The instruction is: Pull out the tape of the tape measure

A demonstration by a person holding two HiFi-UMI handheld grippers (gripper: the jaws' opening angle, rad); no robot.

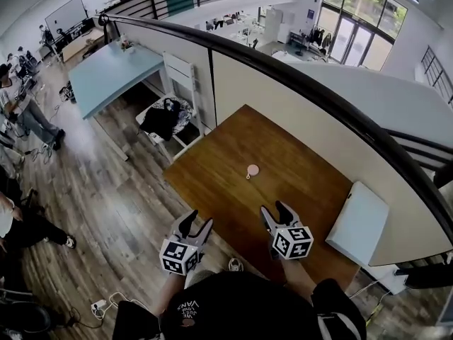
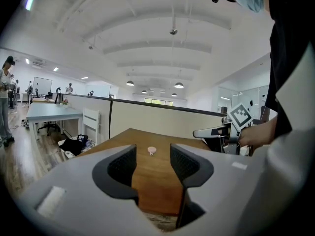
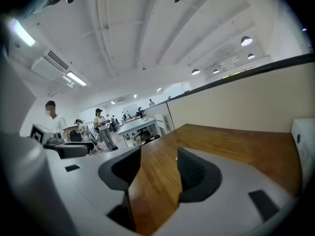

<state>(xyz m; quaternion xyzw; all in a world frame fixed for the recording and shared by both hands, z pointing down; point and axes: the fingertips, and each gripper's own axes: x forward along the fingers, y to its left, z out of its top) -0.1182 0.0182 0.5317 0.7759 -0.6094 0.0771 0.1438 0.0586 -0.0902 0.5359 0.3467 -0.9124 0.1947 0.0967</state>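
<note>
A small round pinkish tape measure (image 1: 253,170) lies alone near the middle of the brown wooden table (image 1: 212,183), a short pull tab at its near side. In the left gripper view it shows as a pale disc (image 2: 152,151) far beyond the open jaws. My left gripper (image 1: 196,227) hovers at the table's near edge, open and empty. Well short of the tape measure, my right gripper (image 1: 277,212) is over the near part of the table, open and empty too. From the right gripper view, only bare wood shows between the jaws of that gripper (image 3: 158,168).
A curved partition wall with a dark rail (image 1: 297,83) borders the table's far side. A white chair (image 1: 358,222) stands at the right, another white chair with a black bag (image 1: 164,119) at the left. A light blue table (image 1: 113,73) and several people stand farther left.
</note>
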